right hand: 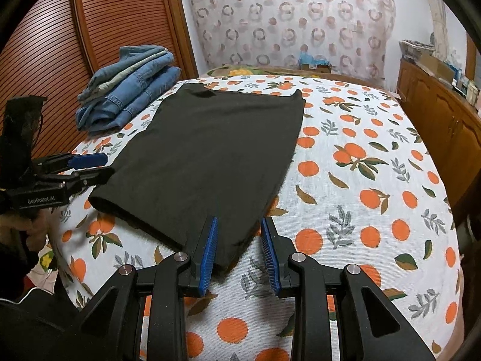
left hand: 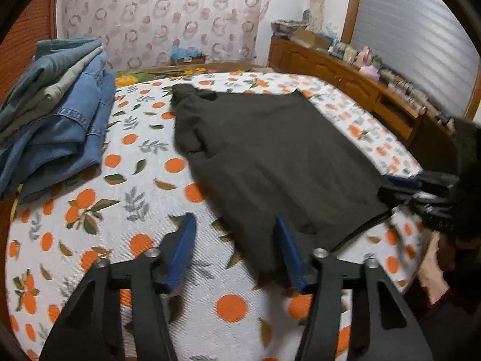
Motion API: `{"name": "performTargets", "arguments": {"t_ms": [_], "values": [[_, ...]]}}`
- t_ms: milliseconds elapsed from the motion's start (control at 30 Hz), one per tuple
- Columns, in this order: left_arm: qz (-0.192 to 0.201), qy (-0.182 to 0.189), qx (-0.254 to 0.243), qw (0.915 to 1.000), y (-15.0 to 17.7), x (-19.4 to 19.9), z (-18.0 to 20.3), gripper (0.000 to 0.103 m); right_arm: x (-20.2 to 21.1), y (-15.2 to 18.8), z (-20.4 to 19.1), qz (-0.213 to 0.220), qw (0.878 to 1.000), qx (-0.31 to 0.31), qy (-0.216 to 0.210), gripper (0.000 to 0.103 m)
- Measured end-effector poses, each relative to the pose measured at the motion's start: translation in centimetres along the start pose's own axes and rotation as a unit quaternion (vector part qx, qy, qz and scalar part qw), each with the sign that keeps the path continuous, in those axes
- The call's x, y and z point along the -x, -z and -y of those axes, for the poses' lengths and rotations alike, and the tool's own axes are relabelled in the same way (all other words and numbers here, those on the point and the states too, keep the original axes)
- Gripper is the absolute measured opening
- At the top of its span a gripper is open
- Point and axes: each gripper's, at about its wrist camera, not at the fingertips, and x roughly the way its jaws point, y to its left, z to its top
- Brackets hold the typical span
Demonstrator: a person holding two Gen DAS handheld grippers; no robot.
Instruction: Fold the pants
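Note:
Dark pants (left hand: 270, 150) lie flat and folded on the orange-print bed sheet (left hand: 135, 156); they also show in the right wrist view (right hand: 210, 156). My left gripper (left hand: 236, 228) is open just above the sheet, its right finger at the pants' near left corner. It also shows at the left of the right wrist view (right hand: 102, 165). My right gripper (right hand: 237, 228) is open with the pants' near right corner between its fingers. It shows at the right edge of the left wrist view (left hand: 399, 189).
A stack of folded jeans (left hand: 57, 117) lies on the bed's far left, also in the right wrist view (right hand: 129, 93). A wooden cabinet (left hand: 345, 78) with clutter runs along the right. A wooden slatted door (right hand: 90, 36) stands left.

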Motion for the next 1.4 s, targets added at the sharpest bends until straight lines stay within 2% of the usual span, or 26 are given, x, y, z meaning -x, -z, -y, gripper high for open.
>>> {"name": "performTargets", "arguments": {"t_ms": [300,700,800,867,933,1133,1400], "values": [[-0.02,-0.002,0.006,0.9998,0.0,-0.9,0.7,0.05,0.0,0.1,0.1,0.002,1.0,-0.007,-0.005,0.031],[-0.017,-0.009,0.018,0.9997,1.2,-0.6,1.2,0.047,0.1,0.5,-0.4,0.001,1.0,-0.011,-0.008,0.031],[-0.013,-0.007,0.016,0.9998,1.5,-0.5,1.4,0.037,0.1,0.5,-0.4,0.001,1.0,-0.012,-0.008,0.031],[-0.015,0.006,0.021,0.9997,1.5,-0.4,1.4,0.018,0.0,0.6,-0.4,0.0,1.0,-0.011,-0.009,0.031],[-0.003,0.008,0.019,0.9998,1.3,0.1,1.7,0.008,-0.1,0.6,-0.4,0.0,1.0,-0.012,-0.011,0.031],[0.029,0.017,0.019,0.9992,0.7,3.1,2.0,0.006,0.0,0.6,-0.3,0.0,1.0,-0.013,-0.008,0.031],[-0.002,0.012,0.032,0.9994,2.0,1.4,1.2,0.006,0.4,0.6,-0.4,0.0,1.0,-0.015,-0.01,0.031]]}}
